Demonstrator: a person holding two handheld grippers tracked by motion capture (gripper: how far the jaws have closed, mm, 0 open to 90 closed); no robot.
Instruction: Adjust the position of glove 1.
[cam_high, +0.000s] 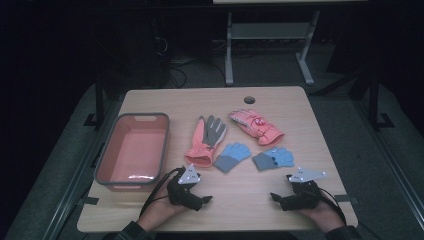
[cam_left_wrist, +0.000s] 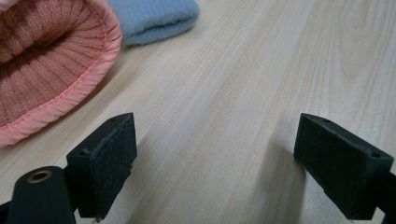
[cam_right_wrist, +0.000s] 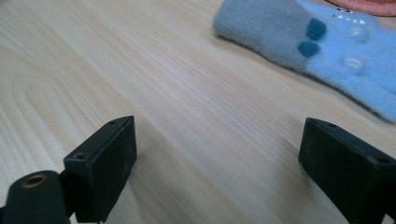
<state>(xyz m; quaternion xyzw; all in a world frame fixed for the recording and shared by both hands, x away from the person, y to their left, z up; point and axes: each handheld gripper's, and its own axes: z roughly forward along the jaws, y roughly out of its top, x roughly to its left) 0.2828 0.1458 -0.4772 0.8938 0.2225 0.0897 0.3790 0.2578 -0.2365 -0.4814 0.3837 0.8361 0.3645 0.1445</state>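
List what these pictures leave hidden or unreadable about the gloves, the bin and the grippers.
- Pink glove: left gripper view's edge cuts off everything but the cuff.
- Blue glove with dots: fingers run off the right gripper view's edge.
- Pink padded glove: its print is too small in the high view.
- Bin: near inner wall is hidden by its own rim.

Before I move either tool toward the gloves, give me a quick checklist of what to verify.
1. Left tool open, nothing between the jaws: ok.
2. Right tool open, nothing held: ok.
3. Pink glove cuff faces the left tool: ok.
4. Blue glove lies flat ahead of the right tool: ok.
5. Pink bin holds nothing: ok.
6. Gloves lie apart from each other: cannot tell, the pink cuff and the other blue glove sit very close.
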